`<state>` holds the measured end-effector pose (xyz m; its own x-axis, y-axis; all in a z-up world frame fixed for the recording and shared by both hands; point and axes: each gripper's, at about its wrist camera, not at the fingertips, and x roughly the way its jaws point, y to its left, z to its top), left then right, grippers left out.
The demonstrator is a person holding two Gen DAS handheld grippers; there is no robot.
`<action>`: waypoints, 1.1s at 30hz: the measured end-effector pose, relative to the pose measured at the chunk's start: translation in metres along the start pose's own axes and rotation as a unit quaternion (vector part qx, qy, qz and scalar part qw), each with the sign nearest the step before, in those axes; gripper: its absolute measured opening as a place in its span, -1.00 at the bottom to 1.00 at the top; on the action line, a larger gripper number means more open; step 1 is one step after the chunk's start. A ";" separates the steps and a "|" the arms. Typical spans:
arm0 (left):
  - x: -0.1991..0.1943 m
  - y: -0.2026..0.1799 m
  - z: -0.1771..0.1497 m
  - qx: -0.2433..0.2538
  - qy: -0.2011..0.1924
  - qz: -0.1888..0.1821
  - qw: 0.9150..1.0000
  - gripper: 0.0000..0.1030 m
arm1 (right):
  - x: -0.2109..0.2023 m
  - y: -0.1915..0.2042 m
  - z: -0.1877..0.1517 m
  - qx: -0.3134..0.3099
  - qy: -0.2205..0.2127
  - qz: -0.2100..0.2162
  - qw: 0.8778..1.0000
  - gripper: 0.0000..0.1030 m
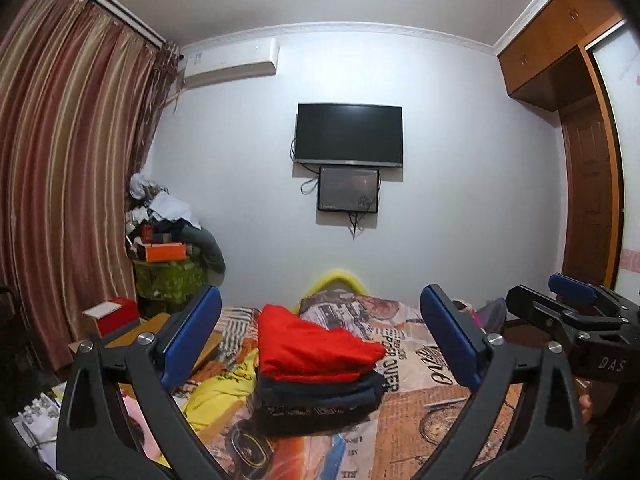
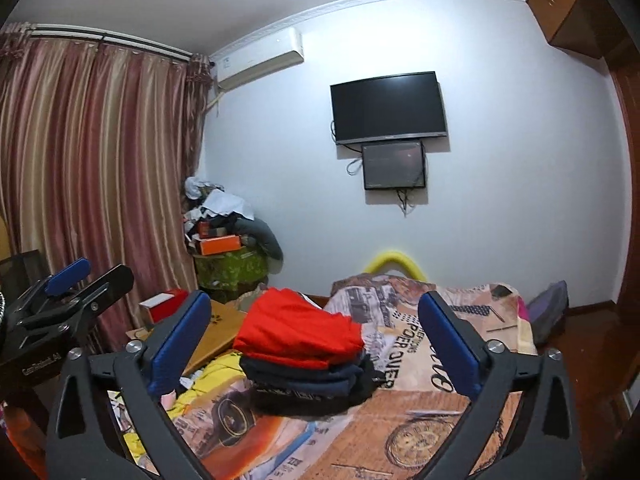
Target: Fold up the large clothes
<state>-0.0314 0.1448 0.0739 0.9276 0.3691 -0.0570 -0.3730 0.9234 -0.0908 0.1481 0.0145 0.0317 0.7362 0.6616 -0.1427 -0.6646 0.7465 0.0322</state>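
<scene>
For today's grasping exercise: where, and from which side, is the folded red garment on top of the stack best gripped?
Probably at the red garment's thick folded edge facing the camera, coming level from the front with fingers above and below; it lies flat on the dark clothes, so that layered edge is the clearest purchase.

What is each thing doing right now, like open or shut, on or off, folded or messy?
left gripper: open, empty
right gripper: open, empty
red garment: folded, top of stack
dark garments: folded, stacked underneath
yellow garment: crumpled, unfolded
television: off
curtains: drawn shut

Home bedroom: bed [image 1: 460, 408], wall television [image 1: 348, 136], curtains [image 1: 68, 140], wardrobe [image 1: 560, 52].
</scene>
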 end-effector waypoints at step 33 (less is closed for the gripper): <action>0.015 0.001 -0.027 -0.018 0.049 0.014 0.999 0.99 | -0.002 -0.005 -0.016 0.015 0.039 0.002 0.999 1.00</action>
<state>-0.0180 0.1485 0.0464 0.9110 0.3815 -0.1568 -0.4012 0.9078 -0.1224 0.1478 0.0078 0.0160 0.7204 0.6581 -0.2189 -0.6627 0.7463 0.0627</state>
